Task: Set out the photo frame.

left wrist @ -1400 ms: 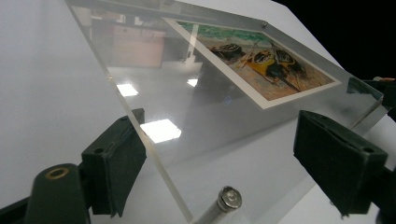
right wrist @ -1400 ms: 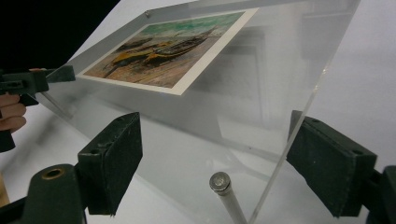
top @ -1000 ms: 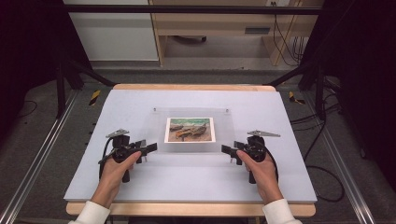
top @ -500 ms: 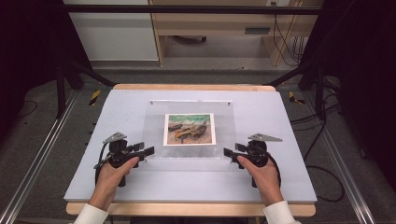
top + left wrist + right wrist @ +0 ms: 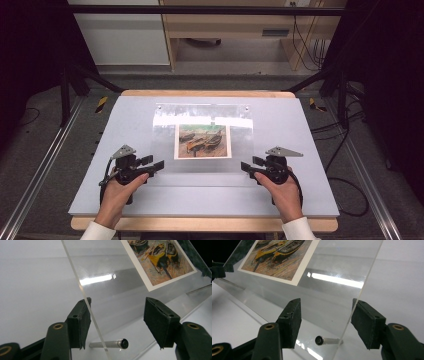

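High view puts the clear acrylic panel (image 5: pixel 202 137) at the middle of the table (image 5: pixel 310 150), tilted, with the boat picture (image 5: pixel 202 141) showing at its middle, and my two grippers at its near corners. In the left gripper view the left gripper (image 5: pixel 117 315) has the sheet's edge between its jaws: one pad touches the edge, the other stands well apart. The right gripper (image 5: pixel 325 315) mirrors that in the right gripper view, with one pad near the edge and the other clear of it. Both pairs of jaws have just been closing, yet neither is clamped on the panel.

I judge slipping the main risk: the sheet is thin, smooth and glossy, so a pinch on the bare edge could let it slide out and drop onto the standoff pin (image 5: pixel 110 343) below. If one side closes first, the panel may twist and shift the picture.
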